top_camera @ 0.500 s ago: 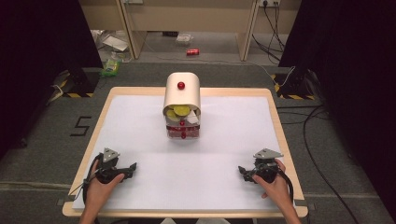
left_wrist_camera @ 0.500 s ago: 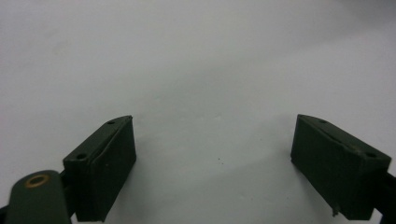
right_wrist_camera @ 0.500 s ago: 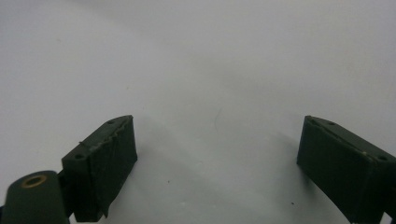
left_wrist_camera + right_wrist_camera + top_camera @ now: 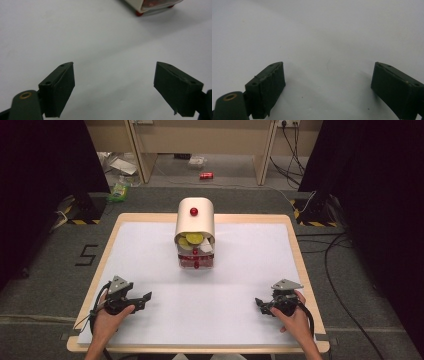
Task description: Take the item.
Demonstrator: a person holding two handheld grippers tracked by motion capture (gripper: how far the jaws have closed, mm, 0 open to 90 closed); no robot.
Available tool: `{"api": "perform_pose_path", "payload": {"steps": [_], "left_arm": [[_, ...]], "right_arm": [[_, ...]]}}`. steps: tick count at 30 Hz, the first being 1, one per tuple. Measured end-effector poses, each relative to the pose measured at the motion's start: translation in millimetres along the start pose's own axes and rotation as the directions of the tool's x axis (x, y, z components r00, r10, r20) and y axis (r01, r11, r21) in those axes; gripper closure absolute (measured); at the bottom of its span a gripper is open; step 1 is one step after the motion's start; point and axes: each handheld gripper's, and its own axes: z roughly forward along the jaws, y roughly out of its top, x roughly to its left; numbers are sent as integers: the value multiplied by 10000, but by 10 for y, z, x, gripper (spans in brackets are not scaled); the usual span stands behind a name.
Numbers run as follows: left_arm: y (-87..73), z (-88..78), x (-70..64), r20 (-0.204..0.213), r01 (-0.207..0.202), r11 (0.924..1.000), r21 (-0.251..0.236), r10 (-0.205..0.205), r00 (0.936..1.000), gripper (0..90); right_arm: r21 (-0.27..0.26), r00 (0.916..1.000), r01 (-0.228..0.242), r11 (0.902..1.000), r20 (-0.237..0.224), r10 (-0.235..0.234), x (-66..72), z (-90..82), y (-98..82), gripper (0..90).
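Left gripper (image 4: 146, 297) and right gripper (image 4: 260, 302) unmoved, nothing shifted

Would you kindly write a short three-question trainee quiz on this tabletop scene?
1. True or false: the left gripper holds the cream box with the red knob.
2. Which lies inside the box's open front: A) yellow discs, B) blue cubes, C) green balls?
3. How do the right gripper's jaws stand?

Key: 1. False; its jaws are open and empty. 2. A. 3. Open, over the bare white table.
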Motion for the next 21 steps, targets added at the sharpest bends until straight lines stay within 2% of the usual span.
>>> {"api": "perform_pose_path", "payload": {"steps": [3, 4, 7, 10, 12, 16, 17, 18, 19, 21], "left_arm": [[104, -11, -111, 469, -81, 9994, -340, 96, 9989, 168], [152, -6, -191, 859, 36, 9990, -442, 2, 9963, 161], [261, -4, -295, 937, -548, 9956, -763, 619, 9937, 158], [338, -15, -364, 1057, -694, 9938, -866, 784, 9913, 156], [470, -26, -440, 1359, -750, 9910, -1105, 898, 9866, 154], [575, -34, -491, 1438, -979, 9884, -1161, 1143, 9830, 154], [646, -45, -537, 1553, -1060, 9873, -1181, 1238, 9801, 154], [646, -45, -537, 1553, -1060, 9873, -1181, 1238, 9801, 153], [715, -56, -585, 1661, -1220, 9847, -1245, 1419, 9759, 154], [748, -61, -610, 1667, -1295, 9835, -1264, 1497, 9746, 154]], "right_arm": [[-1, 10000, -2, 10000, -2, 2, 0, 0, 0, 122], [1, 10000, 5, 10000, 12, -5, 1, 0, 0, 122], [0, 10000, 21, 10000, 25, -21, 2, 1, 0, 121], [1, 10000, 23, 10000, 26, -23, 2, 1, 0, 121], [3, 10000, 21, 10000, 23, -21, 2, 1, 0, 121], [5, 10000, 14, 10000, 13, -14, 1, 2, 0, 121], [7, 10000, 13, 10000, 12, -13, 1, 2, 0, 120], [7, 10000, 13, 10000, 12, -13, 1, 2, 0, 120], [8, 10000, 12, 10000, 11, -12, 1, 2, 0, 120], [10, 10000, 14, 10000, 9, -14, 1, 2, 0, 120]]}}
